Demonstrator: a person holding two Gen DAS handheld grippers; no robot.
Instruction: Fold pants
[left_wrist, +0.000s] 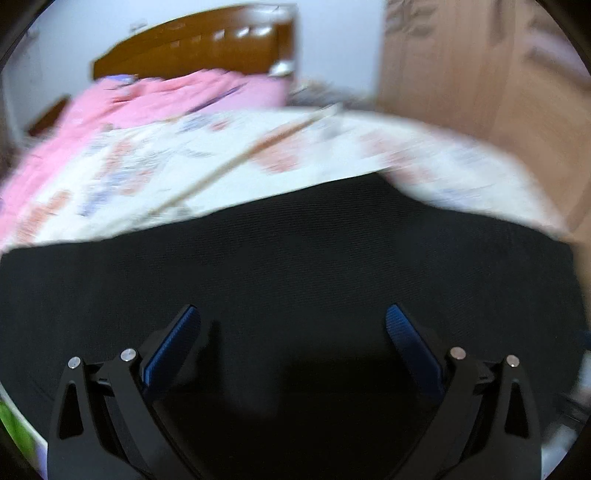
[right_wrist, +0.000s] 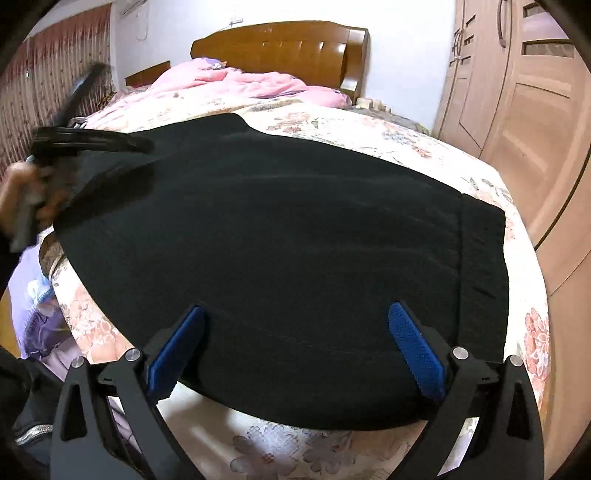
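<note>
The black pants (right_wrist: 280, 236) lie spread flat across the foot of the bed, with the waistband (right_wrist: 480, 266) at the right. My right gripper (right_wrist: 295, 314) is open, just above the near edge of the pants, holding nothing. My left gripper (left_wrist: 291, 314) is open over the black fabric (left_wrist: 295, 266); that view is blurred by motion. The left gripper also shows in the right wrist view (right_wrist: 88, 144), blurred, at the far left of the pants.
The bed has a floral cover (right_wrist: 369, 125) and a pink quilt (right_wrist: 229, 85) by the wooden headboard (right_wrist: 280, 48). A wooden wardrobe (right_wrist: 524, 92) stands at the right. Curtains (right_wrist: 48, 85) hang at the left. Clothes (right_wrist: 40, 317) lie beside the bed at lower left.
</note>
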